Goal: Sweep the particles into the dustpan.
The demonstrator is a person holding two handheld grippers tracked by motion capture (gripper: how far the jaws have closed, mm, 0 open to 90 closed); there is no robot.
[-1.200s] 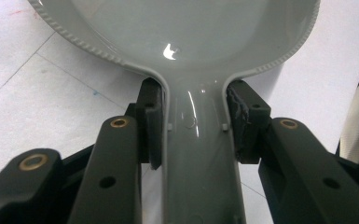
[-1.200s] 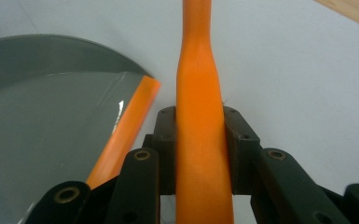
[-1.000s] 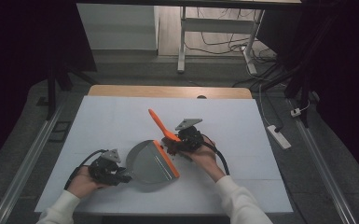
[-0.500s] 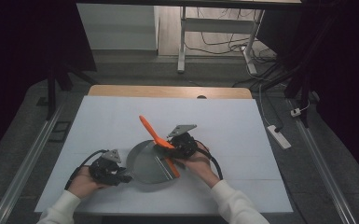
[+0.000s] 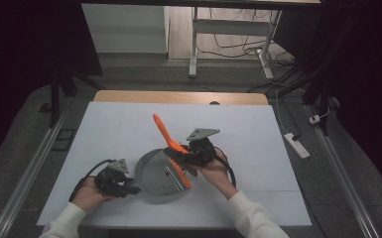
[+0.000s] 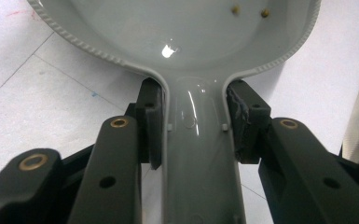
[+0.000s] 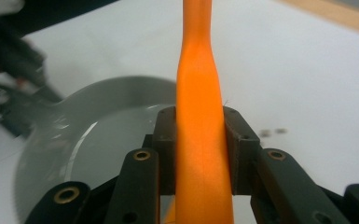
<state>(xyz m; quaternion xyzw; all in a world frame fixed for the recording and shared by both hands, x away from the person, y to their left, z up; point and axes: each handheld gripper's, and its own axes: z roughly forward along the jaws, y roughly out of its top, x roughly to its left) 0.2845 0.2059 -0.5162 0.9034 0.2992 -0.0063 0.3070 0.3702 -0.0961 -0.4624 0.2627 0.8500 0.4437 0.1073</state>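
High view: a glossy grey dustpan (image 5: 156,173) with an orange edge lies between the clamping left hand-held gripper (image 5: 129,187) and the right hand-held gripper (image 5: 184,148), which is clamped on an orange brush handle (image 5: 162,131).

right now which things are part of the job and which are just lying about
In the job:
- grey round dustpan, handle clamped in the left tongs
- orange plastic brush handle, clamped in the right tongs

Lying about:
- white power strip on the floor
- cables under the far desk
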